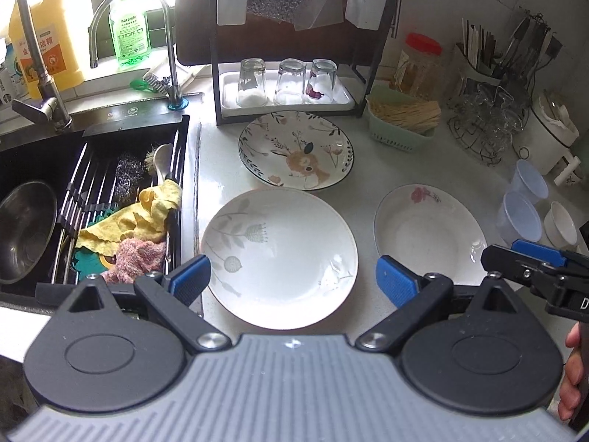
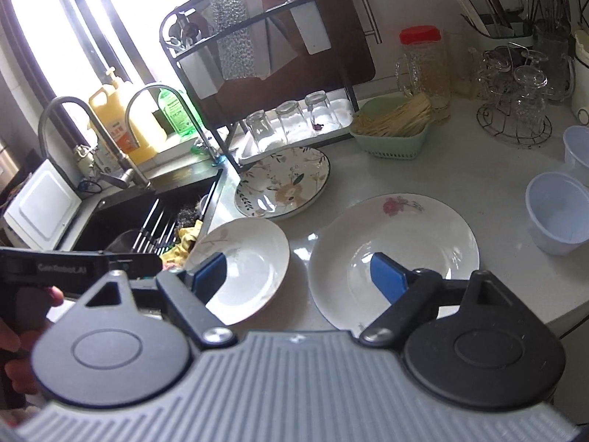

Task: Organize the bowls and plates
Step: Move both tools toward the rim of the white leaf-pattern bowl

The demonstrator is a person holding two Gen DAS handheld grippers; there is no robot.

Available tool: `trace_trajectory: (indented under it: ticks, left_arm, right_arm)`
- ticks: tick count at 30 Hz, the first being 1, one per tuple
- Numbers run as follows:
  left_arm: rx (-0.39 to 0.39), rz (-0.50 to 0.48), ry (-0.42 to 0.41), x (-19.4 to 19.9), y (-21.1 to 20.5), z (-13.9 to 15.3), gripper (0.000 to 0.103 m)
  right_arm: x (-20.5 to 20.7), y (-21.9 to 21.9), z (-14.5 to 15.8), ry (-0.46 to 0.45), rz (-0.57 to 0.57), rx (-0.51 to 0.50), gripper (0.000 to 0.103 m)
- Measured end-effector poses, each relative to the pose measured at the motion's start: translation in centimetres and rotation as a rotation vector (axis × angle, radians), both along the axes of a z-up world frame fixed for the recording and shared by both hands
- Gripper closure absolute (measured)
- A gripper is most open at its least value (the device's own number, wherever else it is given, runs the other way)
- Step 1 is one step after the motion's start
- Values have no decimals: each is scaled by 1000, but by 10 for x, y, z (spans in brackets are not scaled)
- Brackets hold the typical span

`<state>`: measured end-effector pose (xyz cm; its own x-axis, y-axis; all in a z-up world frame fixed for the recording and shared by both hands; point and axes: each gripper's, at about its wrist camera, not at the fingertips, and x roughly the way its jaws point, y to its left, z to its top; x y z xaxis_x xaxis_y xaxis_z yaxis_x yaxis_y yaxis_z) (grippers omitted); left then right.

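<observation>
Lying dark at far left, the sink (image 1: 36, 169), cloths heaped on its rack. Hovering released and empty over the near white plate (image 1: 279, 258) with grey leaves, the left hand-held gripper (image 1: 292, 280), jaws straddling the rim, probably lining up a grasp. Sitting just beyond on the counter (image 1: 368, 184), close to touching it, the deer-patterned plate (image 1: 296, 149), in front of the glass rack (image 1: 287, 92). Resting apart to the right, the pink-flowered plate (image 2: 394, 254); hanging above it, released and holding nothing, the right hand-held gripper (image 2: 300, 276). Standing farther right, two translucent cups (image 2: 557, 213), out of the way. Nothing stacked yet.
</observation>
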<state>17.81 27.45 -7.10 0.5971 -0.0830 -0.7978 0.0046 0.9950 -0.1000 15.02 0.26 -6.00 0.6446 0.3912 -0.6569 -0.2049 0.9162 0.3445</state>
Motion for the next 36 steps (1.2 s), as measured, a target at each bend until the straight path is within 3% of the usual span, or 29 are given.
trace_trajectory:
  ticks: [10, 18, 23, 28, 30, 36]
  left_arm:
    - [-15, -77, 48, 44, 56, -17, 6]
    - [-1, -130, 88, 74, 99, -48, 6]
    - [60, -206, 84, 92, 115, -82, 6]
    - [4, -200, 124, 106, 139, -105, 7]
    - [-40, -197, 146, 112, 145, -113, 12]
    - [-134, -244, 194, 128, 138, -130, 43]
  right_arm:
    - [17, 58, -18, 52, -30, 19, 17]
    - [19, 97, -45, 156, -84, 78, 26]
    - [31, 102, -66, 282, -130, 100, 43]
    - [38, 112, -84, 368, -149, 90, 52]
    - [42, 111, -88, 381, -188, 80, 56]
    - [55, 98, -100, 404, -315, 42, 68]
